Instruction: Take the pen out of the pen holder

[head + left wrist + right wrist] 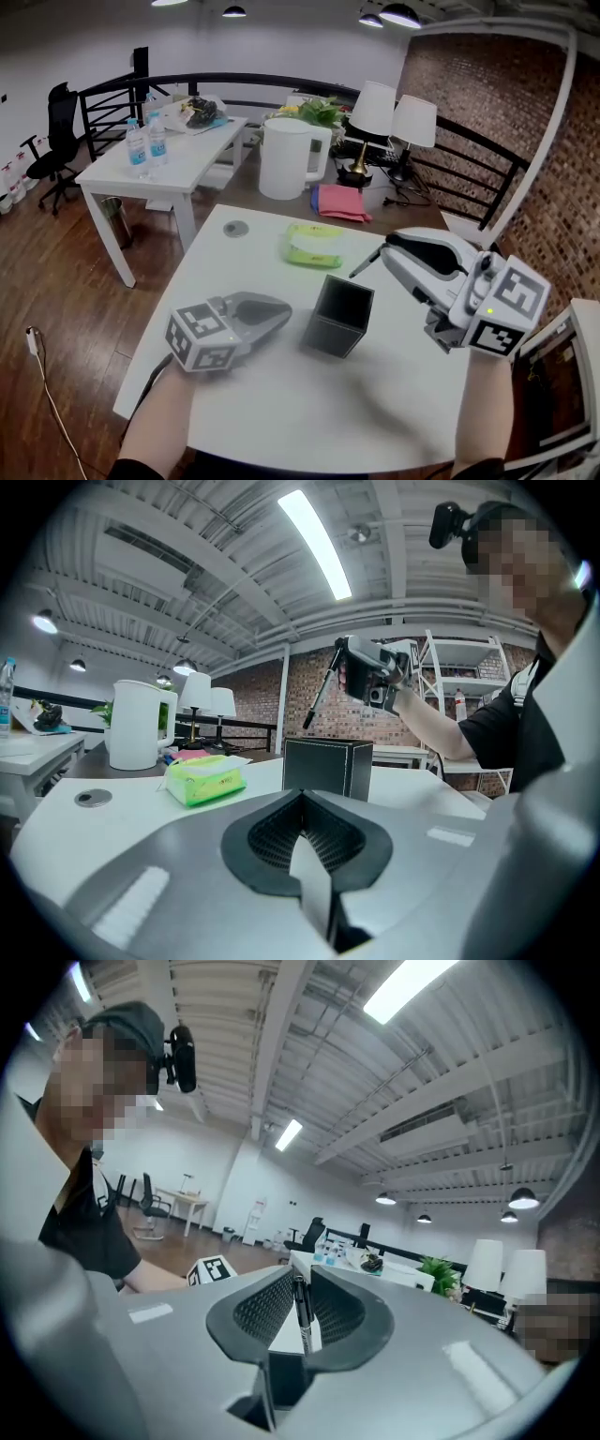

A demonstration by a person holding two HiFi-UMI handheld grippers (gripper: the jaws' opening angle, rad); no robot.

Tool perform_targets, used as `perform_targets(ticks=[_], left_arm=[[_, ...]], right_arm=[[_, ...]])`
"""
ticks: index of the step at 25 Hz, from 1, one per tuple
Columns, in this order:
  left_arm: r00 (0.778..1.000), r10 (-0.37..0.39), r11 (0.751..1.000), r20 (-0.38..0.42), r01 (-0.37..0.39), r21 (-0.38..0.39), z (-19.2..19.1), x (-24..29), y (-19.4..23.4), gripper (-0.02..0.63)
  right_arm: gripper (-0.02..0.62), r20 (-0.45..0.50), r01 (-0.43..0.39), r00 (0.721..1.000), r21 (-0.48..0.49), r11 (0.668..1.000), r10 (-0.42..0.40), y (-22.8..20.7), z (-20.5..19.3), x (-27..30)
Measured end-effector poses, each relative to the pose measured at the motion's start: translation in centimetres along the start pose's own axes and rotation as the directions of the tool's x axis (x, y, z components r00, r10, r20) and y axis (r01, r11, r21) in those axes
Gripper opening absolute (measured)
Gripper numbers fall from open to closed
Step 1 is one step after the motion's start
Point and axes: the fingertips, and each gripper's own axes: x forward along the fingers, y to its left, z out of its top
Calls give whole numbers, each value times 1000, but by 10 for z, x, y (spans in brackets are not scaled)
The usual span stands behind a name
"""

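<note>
- The fingers (263,1307) of the right gripper (385,247) pinch a black pen (301,1311) between their ribbed pads. The fingers (273,832) of the left gripper (281,315) are pressed together at the tips and hold nothing.
- A white tabletop (281,412) carries everything. The left gripper rests low on it, just left of the pen holder (339,315), not touching it.
- The pen holder is a black square box, open at the top and standing upright near the middle of the tabletop. No other pen shows inside it.
- A green tissue pack (314,246) lies behind the holder, apart from it.
- The pen is out of the holder. It hangs in the air above and to the right of the box, slanting down from the right gripper's tips.
- The removal looks nearly done. To finish well, keep the pinch firm so the thin pen cannot swivel, and carry it away from the rim towards bare tabletop. Lower it flat before the fingers let go, so it doesn't roll.
</note>
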Motion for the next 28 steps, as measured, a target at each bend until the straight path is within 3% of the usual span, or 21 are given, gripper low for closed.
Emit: perform_targets(ticks=[6,8,10,14,20,23,26,28], left_arm=[[1000,3,1000,14,-3,2,2,-3,0,2],[1000,4,1000,16,-4,4,3,-3,0,2],[1000,8,1000,17,-8,4,4,-4,1,2],[1000,18,1000,17,-18,2,4,-5,2,2],[999,29,1000,20,-29,1,5,-5,3,2],[999,32,999,21,-32,2,6,-6,3,2],[999,38,999,22,-38,1,6,-5,4,2],[999,39,999,20,-39,1,6,-5,4,2]], right_arm=[[69,25,163,986,117,980,-167,-41,-3,-59],[69,-28,221,975,88,971,-219,-50,-27,-74],[69,-116,222,969,10,975,-219,-42,-65,-82],[69,-286,147,944,-80,986,-164,-8,-138,-83],[80,-360,23,926,-248,968,-114,31,-179,-69],[83,-492,-105,867,-333,937,-78,53,-210,-63],[75,-591,-212,806,-350,912,-40,67,-242,-60],[77,-605,-236,796,-319,918,-6,72,-251,-59]])
